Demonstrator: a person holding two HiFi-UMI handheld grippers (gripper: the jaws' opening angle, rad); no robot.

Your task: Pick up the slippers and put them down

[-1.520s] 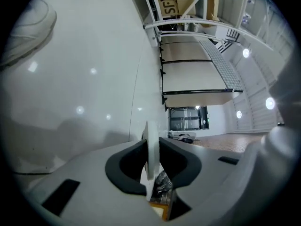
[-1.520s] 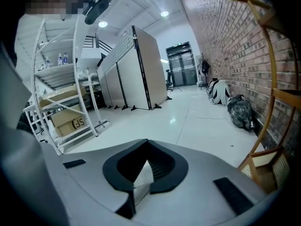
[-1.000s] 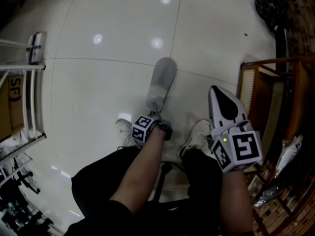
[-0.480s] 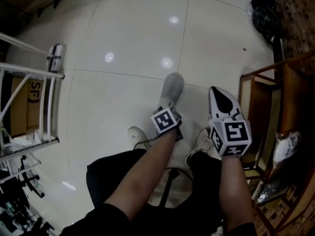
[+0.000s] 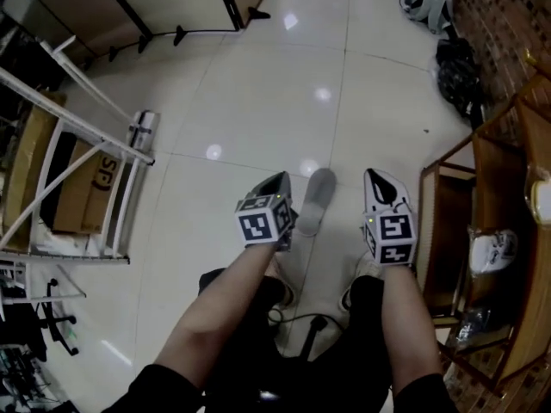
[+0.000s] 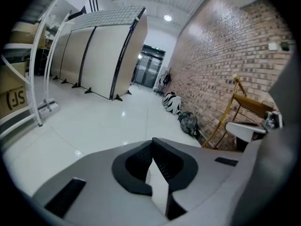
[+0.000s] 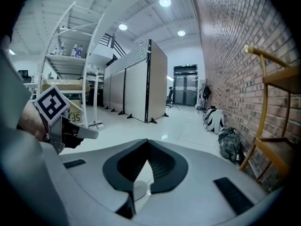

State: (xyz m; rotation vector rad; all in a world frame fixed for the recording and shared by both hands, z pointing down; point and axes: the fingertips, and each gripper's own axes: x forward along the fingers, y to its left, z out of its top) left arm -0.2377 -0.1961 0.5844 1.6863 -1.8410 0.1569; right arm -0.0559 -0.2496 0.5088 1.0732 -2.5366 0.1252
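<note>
Raised clear of floor since earlier frame: left gripper [image 5: 279, 182], jaws just closed, empty. Right gripper [image 5: 377, 175] closed, empty. Grey slipper [image 5: 316, 200] lies on floor [image 5: 258, 93] between 2 grippers. Cardboard box [image 5: 89, 179] printed "SF".

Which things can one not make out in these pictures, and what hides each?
- Second slipper: the head view shows one slipper on the floor; no view shows another.
- Shelf contents: head view, dark and cut off by the right edge.
- Box print: head view, partly covered by the rack bars.
- Bag: small and dark in every view.
</note>
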